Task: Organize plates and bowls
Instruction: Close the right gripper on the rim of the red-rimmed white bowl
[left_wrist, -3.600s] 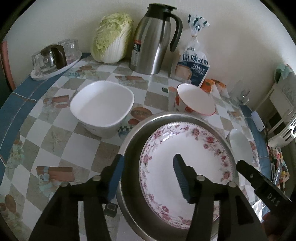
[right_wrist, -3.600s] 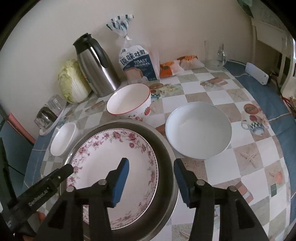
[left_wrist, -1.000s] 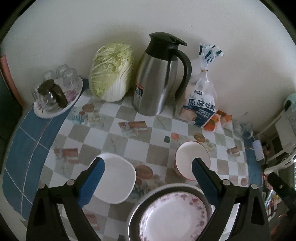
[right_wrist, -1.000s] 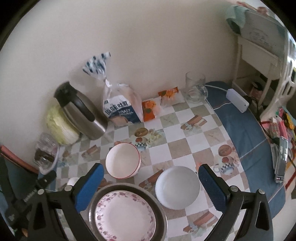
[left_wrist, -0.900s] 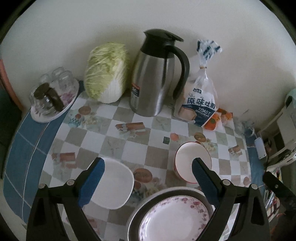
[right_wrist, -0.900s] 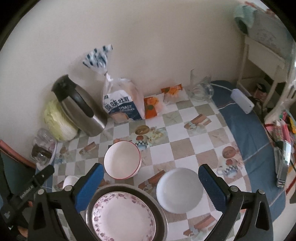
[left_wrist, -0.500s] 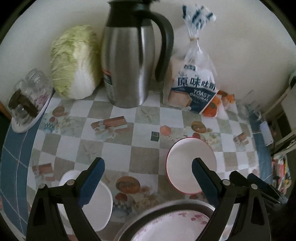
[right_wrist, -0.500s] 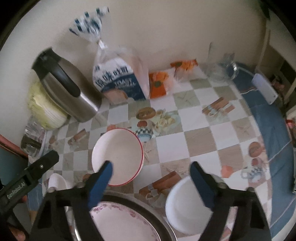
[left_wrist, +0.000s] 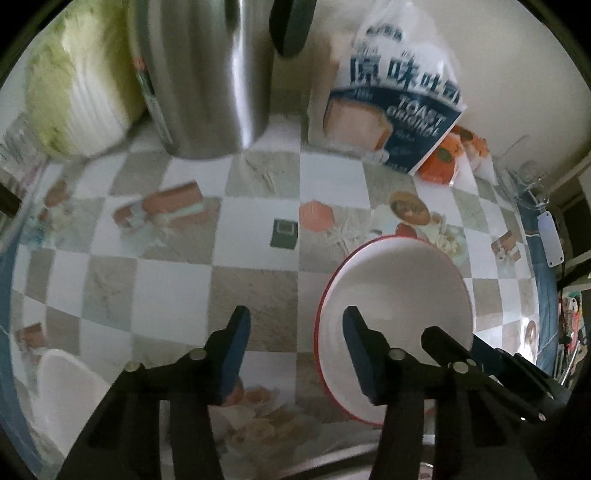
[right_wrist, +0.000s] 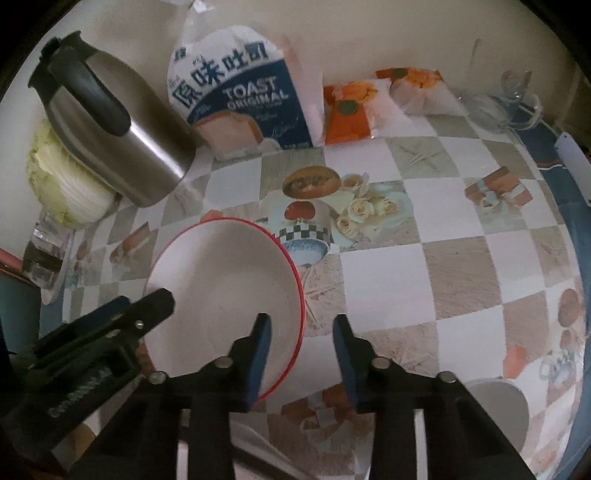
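Note:
A white bowl with a red rim (left_wrist: 399, 295) stands on the checked tablecloth, empty. My left gripper (left_wrist: 295, 350) straddles its left rim: one finger inside, the other outside over the cloth. Its jaws are closing, and a gap still shows on both sides of the rim. In the right wrist view the same bowl (right_wrist: 221, 288) has its right rim between the fingers of my right gripper (right_wrist: 303, 350). Those jaws are closing too, with the pads clear of the rim. Each gripper shows in the other's view, low over the bowl.
A steel jug (left_wrist: 207, 74), a cabbage (left_wrist: 74, 92) and a toast bag (left_wrist: 391, 96) line the wall behind. A white square bowl (left_wrist: 62, 380) sits at lower left, and a round white bowl (right_wrist: 495, 406) at lower right. Orange packets (right_wrist: 347, 110) and a glass jug (right_wrist: 509, 99) stand at the back right.
Both grippers have dropped toward the red-rimmed bowl and narrowed their jaws around its opposite rims. The steel basin with the flowered plate has slid out at the bottom.

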